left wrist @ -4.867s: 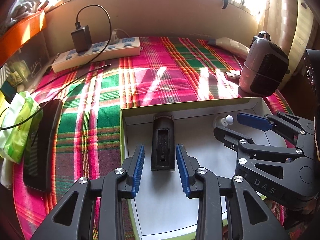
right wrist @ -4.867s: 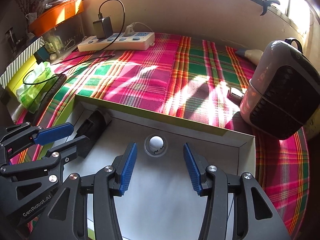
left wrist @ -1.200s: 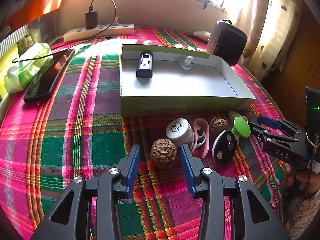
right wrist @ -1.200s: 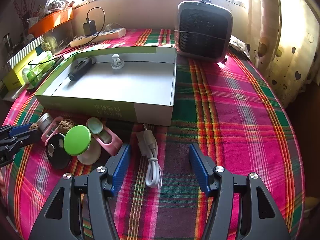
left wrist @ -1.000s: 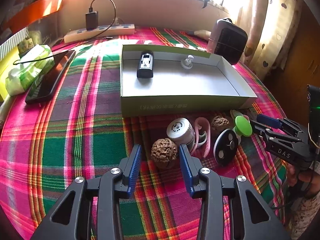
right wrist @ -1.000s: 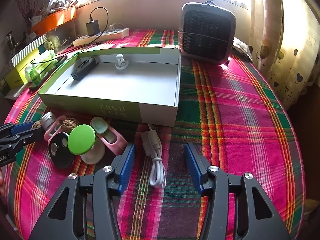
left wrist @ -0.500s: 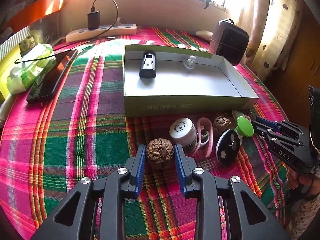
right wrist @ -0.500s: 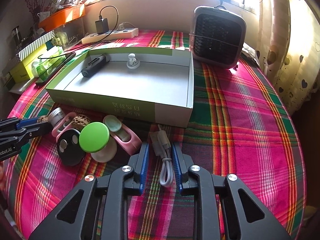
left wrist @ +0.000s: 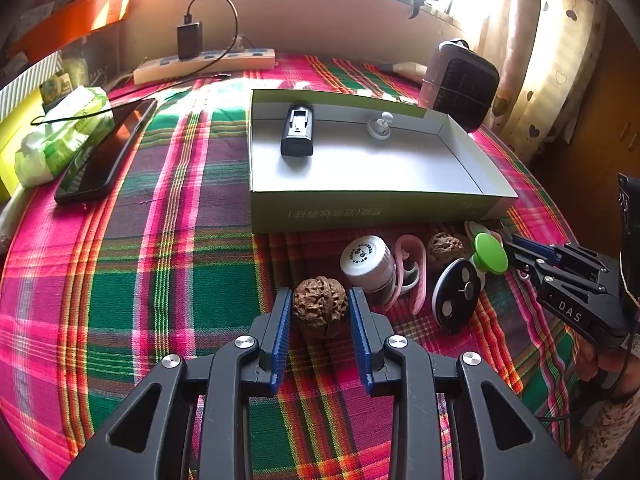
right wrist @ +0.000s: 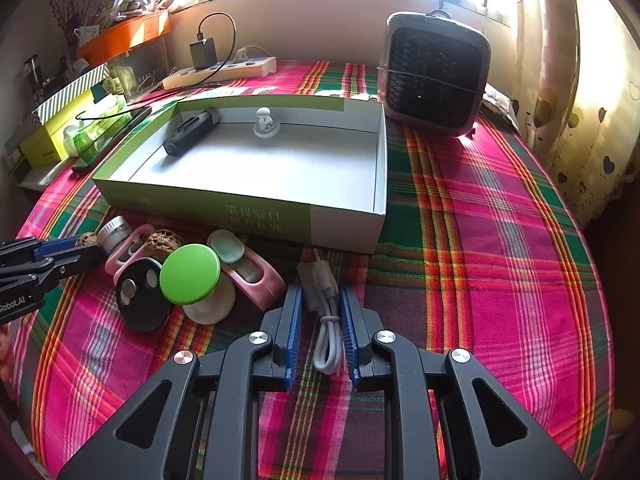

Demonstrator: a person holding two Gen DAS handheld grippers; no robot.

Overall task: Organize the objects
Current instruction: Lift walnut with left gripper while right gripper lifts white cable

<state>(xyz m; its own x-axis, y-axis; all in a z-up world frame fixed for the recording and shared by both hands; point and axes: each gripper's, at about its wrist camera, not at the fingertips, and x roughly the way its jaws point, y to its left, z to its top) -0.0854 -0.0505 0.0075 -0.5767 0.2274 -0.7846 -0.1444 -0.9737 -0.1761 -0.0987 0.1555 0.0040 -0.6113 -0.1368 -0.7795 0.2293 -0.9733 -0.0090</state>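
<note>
My left gripper (left wrist: 320, 300) is shut on a brown walnut (left wrist: 319, 306) and holds it on or just above the plaid cloth. My right gripper (right wrist: 319, 304) is shut on a coiled white USB cable (right wrist: 326, 312) in front of the box. The green shallow box (left wrist: 376, 208) holds a black rectangular device (left wrist: 297, 130) and a small white knob (left wrist: 379, 127). In front of the box lie a white capped jar (left wrist: 366, 260), a pink clip (left wrist: 408, 270), a second walnut (left wrist: 444, 245), a black disc (left wrist: 456, 292) and a green round lid (right wrist: 190, 274).
A small dark fan heater (right wrist: 434, 72) stands behind the box on the right. A power strip with a black charger (left wrist: 204, 64) lies at the back. A black phone (left wrist: 106, 152) and a green tissue pack (left wrist: 60, 136) lie at the left.
Both grippers left the box and came back to the near side of it. In the last second the left jaws shut on the walnut and the right jaws shut on the white cable.
</note>
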